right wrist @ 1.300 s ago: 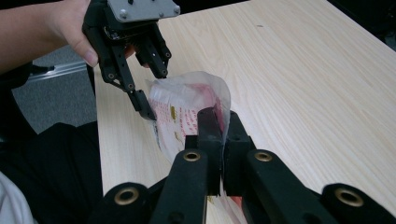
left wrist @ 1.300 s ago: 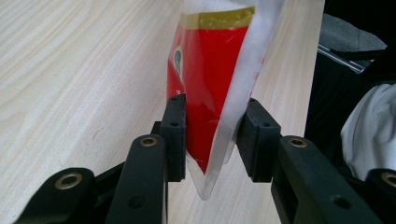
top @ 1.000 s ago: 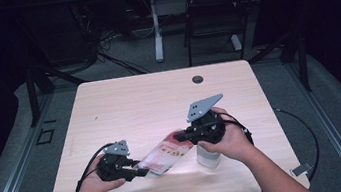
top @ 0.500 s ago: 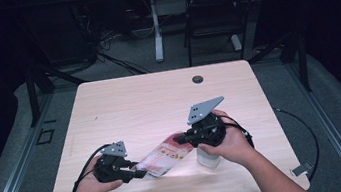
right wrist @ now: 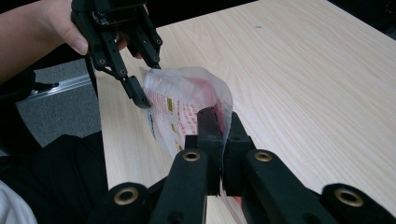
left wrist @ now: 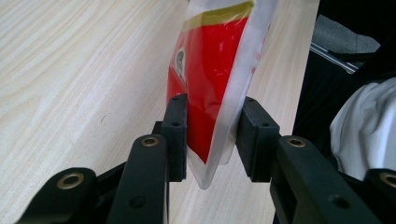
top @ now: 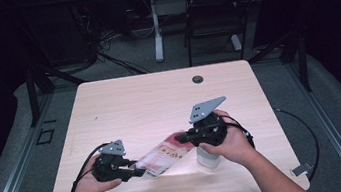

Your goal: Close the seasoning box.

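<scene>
Two grippers, left & right, pinch opposite edges of red snack pouch: light, floppy, slick—grip sealed seams.

Print on the pouch, none of it legible

Rows of small red and yellow print are seen on the white face of the pouch, just beside the right gripper that is clamped on it, but no word or number can be made out. On the pouch's red face a small round emblem is seen above the left gripper; its content cannot be told.
</scene>
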